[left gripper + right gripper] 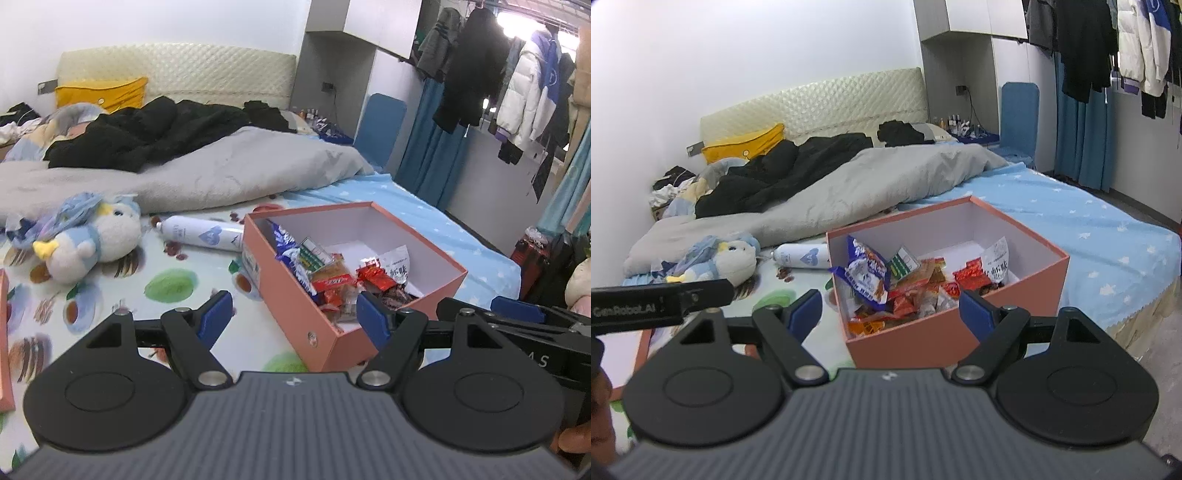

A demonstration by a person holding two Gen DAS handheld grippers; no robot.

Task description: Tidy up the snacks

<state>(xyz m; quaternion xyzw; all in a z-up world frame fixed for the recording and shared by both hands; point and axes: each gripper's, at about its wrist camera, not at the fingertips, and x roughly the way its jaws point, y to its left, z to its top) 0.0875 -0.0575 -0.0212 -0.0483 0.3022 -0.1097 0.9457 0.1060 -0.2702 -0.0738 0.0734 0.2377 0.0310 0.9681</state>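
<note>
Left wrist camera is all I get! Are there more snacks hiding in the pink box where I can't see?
Observer: Yes. An orange packet lies in the near corner of the box, behind the wall.
Operator: Is the other gripper holding a snack?
Observer: No. The right gripper has its fingers spread open and empty, in front of the box.
Operator: What's the pink strip at my left edge?
Observer: It looks like the box lid, white inside, lying on the bedsheet.
</note>
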